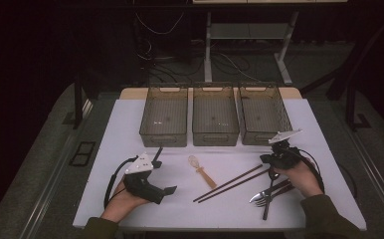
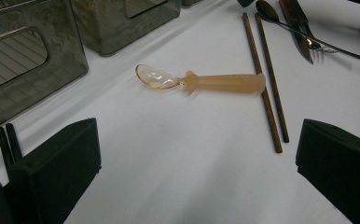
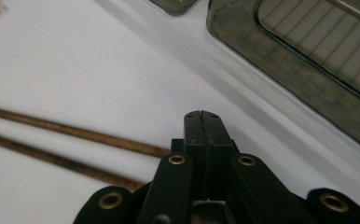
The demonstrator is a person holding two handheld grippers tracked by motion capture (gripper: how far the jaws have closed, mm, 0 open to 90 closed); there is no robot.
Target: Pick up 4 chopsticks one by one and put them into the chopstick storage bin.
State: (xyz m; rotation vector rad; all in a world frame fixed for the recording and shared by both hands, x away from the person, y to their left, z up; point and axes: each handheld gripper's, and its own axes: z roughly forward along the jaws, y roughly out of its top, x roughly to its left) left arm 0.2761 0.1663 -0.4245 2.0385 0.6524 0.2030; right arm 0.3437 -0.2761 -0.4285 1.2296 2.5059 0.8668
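Observation:
My left gripper (image 1: 164, 171) rests at the table's front left with its jaws wide open and nothing between them. In the left gripper view a translucent orange spoon (image 2: 201, 80) lies ahead of the jaws, and beside it a pair of brown chopsticks (image 2: 267, 93). The high view has the spoon (image 1: 200, 170) at the table's middle and the chopsticks (image 1: 230, 183) slanting to its right. My right gripper (image 1: 266, 160) is shut on nothing, its tip (image 3: 201, 117) just above the chopsticks' (image 3: 75, 133) far ends.
Three smoky clear bins (image 1: 163, 137) (image 1: 215, 135) (image 1: 259, 135) stand in a row at the back of the white table (image 1: 130, 124). A metal knife, fork and spoon (image 1: 268, 193) lie under the right hand. Bin walls are close in both gripper views (image 2: 24, 70) (image 3: 308, 70).

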